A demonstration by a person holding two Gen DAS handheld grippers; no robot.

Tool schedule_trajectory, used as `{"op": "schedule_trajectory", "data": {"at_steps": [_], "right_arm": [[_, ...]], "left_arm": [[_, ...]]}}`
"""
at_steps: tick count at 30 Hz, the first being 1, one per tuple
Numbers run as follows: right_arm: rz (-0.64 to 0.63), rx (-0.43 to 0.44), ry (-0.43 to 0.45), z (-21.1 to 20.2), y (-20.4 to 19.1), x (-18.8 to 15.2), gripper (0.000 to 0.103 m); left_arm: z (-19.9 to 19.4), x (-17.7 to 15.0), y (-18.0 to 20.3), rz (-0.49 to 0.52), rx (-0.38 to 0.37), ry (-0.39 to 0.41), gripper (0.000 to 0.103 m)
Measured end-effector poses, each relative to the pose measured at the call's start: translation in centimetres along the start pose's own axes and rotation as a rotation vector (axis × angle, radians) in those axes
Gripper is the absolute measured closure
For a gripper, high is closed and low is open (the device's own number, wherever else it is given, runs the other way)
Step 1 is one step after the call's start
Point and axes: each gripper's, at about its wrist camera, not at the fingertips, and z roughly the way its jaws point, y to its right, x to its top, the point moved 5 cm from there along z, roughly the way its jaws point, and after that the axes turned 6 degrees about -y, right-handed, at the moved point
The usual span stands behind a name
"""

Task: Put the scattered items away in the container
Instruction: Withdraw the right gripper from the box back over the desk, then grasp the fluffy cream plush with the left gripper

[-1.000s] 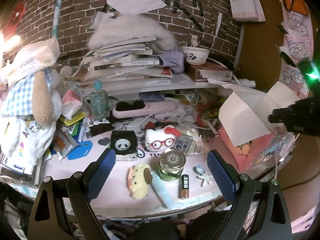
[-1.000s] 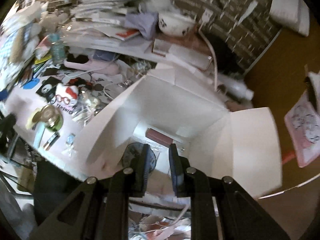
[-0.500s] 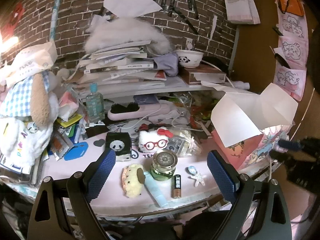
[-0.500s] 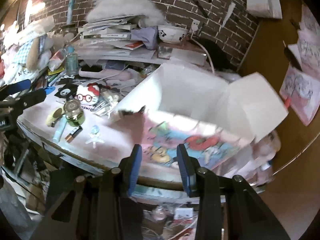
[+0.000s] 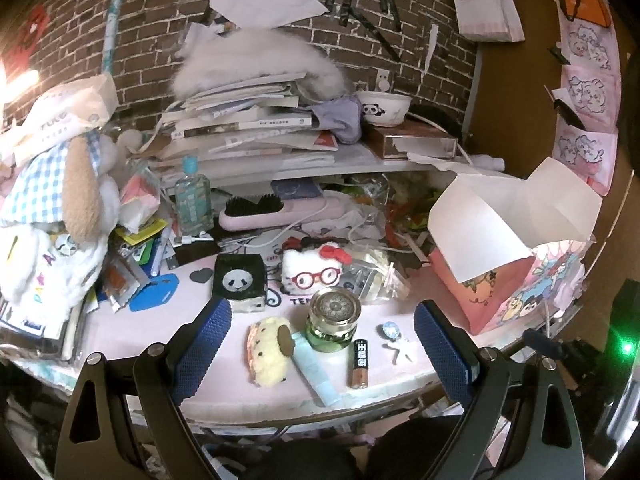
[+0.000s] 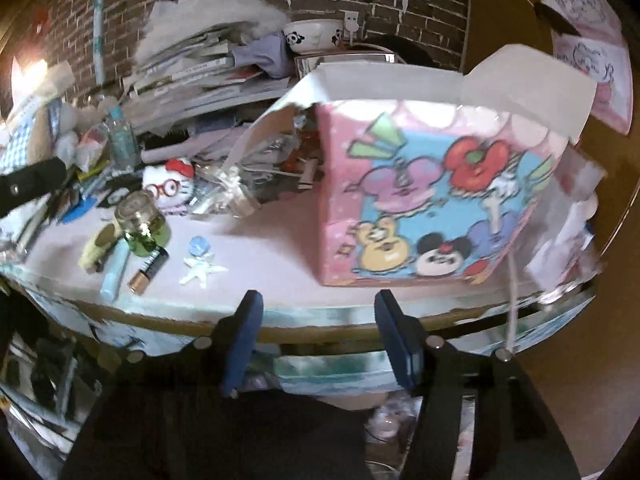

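My left gripper (image 5: pixel 320 344) and right gripper (image 6: pixel 318 336) both hang wide open and empty at the pink table (image 6: pixel 260 236) edge. Nearest lie a battery (image 5: pixel 360 364), tube (image 5: pixel 316 368) and jar (image 5: pixel 334 320); the open box (image 6: pixel 432 192) stands right; beyond, a book pile (image 5: pixel 248 128) against brick wall (image 5: pixel 160 20).

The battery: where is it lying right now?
In the left wrist view the battery lies near the table's front edge, just right of the green glass jar and the light blue tube, left of the small white star charm.
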Motion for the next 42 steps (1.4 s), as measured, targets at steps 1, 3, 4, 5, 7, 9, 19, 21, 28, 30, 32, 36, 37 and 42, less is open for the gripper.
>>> {"op": "schedule_trajectory", "data": {"at_steps": [1,3,4,5,7,9,19,21,28,30,32,36,37,42], "right_arm": [[0.006,0.006,0.010,0.2,-0.3,0.0,0.048],[0.006,0.012,0.031,0.7,-1.0,0.1,0.048],[0.005,0.020,0.043,0.8,-1.3,0.1,0.048],[0.005,0.029,0.053,1.0,-1.6,0.1,0.048],[0.007,0.053,0.071,1.3,-2.3,0.1,0.048],[0.005,0.065,0.079,1.6,-2.8,0.0,0.048],[-0.026,0.085,0.086,2.3,-4.3,0.0,0.048],[-0.031,0.089,0.082,2.4,-4.5,0.0,0.048],[-0.045,0.105,0.070,2.5,-4.9,-0.3,0.048],[-0.046,0.108,0.067,2.5,-5.0,-0.4,0.048],[-0.046,0.111,0.065,2.6,-5.0,-0.5,0.048],[-0.049,0.106,0.066,2.8,-5.1,-0.4,0.048],[-0.050,0.102,0.066,2.8,-5.1,-0.3,0.048],[-0.037,0.098,0.063,3.3,-4.9,0.2,0.048]], "left_arm": [[0.2,-0.2,-0.1,0.001,0.007,-0.003,0.011],[0.6,-0.6,-0.5,0.007,0.018,-0.010,0.011],[0.9,-0.8,-0.6,0.010,0.020,-0.011,0.011],[1.2,-1.1,-0.8,0.013,0.021,-0.016,0.011],[2.0,-1.6,-1.1,0.014,0.020,-0.028,0.011],[2.9,-2.1,-1.7,0.003,0.020,-0.034,0.011],[5.3,-3.8,-1.6,0.035,0.011,-0.035,0.012],[5.5,-3.9,-1.7,0.033,0.008,-0.029,0.012],[5.4,-3.7,-3.7,-0.009,-0.035,0.026,0.017],[5.9,-3.8,-4.4,-0.006,-0.031,0.015,0.030],[6.7,-4.1,-4.8,0.011,-0.030,-0.013,0.047],[8.1,-4.8,-5.1,0.016,-0.058,-0.047,0.061],[8.1,-4.7,-5.3,0.000,-0.079,-0.038,0.064],[8.4,-4.7,-5.2,-0.008,-0.099,-0.046,0.071]]}}
